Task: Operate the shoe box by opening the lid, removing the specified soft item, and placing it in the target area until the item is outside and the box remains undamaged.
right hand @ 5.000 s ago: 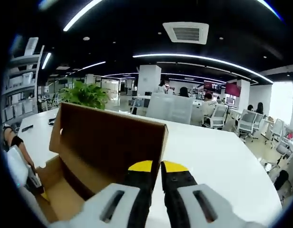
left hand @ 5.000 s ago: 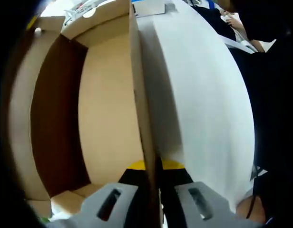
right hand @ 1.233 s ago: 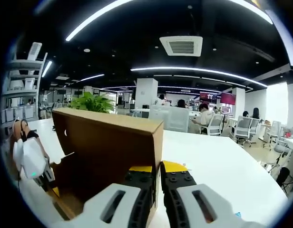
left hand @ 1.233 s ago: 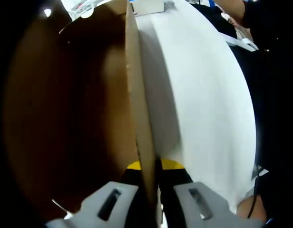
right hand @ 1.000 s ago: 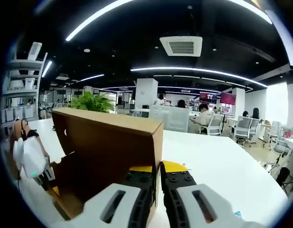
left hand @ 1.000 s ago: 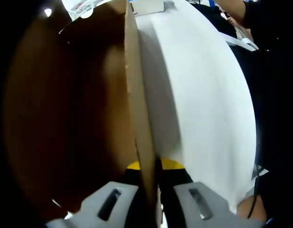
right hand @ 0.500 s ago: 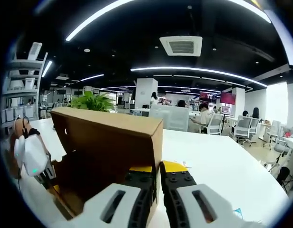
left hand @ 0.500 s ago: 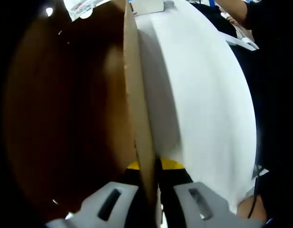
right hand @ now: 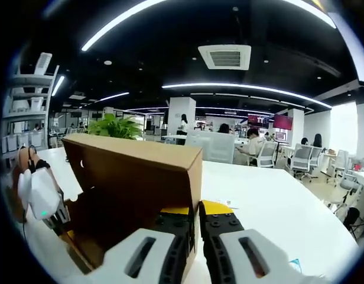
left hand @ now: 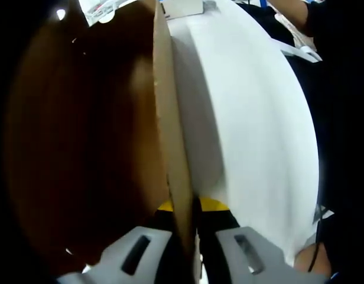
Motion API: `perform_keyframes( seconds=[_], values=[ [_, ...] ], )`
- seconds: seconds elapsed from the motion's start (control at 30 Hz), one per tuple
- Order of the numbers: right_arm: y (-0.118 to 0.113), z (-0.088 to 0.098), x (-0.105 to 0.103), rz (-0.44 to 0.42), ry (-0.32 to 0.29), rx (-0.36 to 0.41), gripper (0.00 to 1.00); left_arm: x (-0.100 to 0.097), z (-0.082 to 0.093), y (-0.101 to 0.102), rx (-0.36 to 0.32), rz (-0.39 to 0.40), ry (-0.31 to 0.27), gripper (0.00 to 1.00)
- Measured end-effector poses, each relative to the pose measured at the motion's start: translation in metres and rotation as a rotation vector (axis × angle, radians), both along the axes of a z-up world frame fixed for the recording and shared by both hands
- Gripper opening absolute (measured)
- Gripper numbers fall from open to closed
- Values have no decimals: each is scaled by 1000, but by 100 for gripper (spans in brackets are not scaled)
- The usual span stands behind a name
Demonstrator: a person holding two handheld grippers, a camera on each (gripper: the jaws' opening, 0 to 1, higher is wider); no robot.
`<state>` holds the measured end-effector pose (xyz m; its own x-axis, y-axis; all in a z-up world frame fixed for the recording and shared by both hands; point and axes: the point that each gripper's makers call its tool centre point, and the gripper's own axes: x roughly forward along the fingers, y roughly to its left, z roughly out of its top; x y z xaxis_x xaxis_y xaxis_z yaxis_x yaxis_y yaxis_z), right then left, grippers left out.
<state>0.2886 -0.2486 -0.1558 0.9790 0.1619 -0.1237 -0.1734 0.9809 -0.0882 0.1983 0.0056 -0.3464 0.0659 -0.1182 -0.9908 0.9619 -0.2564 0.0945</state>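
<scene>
My left gripper (left hand: 192, 206) is shut on the top edge of the brown cardboard shoe box's side wall (left hand: 169, 130), which runs straight up the left gripper view. Left of that wall the box's inside (left hand: 81, 148) is dark, so I cannot make out its contents. In the right gripper view the lid (right hand: 140, 168) slopes low over the box, and my right gripper (right hand: 197, 210) is shut on the lid's front edge. The left gripper (right hand: 40, 204), white with a green light, is at the box's left side, held by a hand.
The box stands on a wide white table (right hand: 270, 207) (left hand: 253, 130). A potted plant (right hand: 114, 127), office chairs (right hand: 214, 148) and seated people are beyond it, with shelves (right hand: 28, 100) at the left. A person's arm (left hand: 294, 15) reaches in past the table's far edge.
Since 5 s ago the lid has swung down over the box and the inside has gone dark. Over the last second the lid has dipped only slightly; both grips are unchanged.
</scene>
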Motion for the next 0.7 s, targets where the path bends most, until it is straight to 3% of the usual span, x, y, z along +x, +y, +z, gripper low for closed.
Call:
perform_keyframes(
  seconds=[0.4, 0.7],
  values=[
    [0, -1, 1, -2, 7, -6, 3, -1, 0, 0, -9, 2, 12, 5],
    [1, -2, 0, -2, 7, -4, 3, -7, 1, 2, -10, -18, 33, 14]
  ],
)
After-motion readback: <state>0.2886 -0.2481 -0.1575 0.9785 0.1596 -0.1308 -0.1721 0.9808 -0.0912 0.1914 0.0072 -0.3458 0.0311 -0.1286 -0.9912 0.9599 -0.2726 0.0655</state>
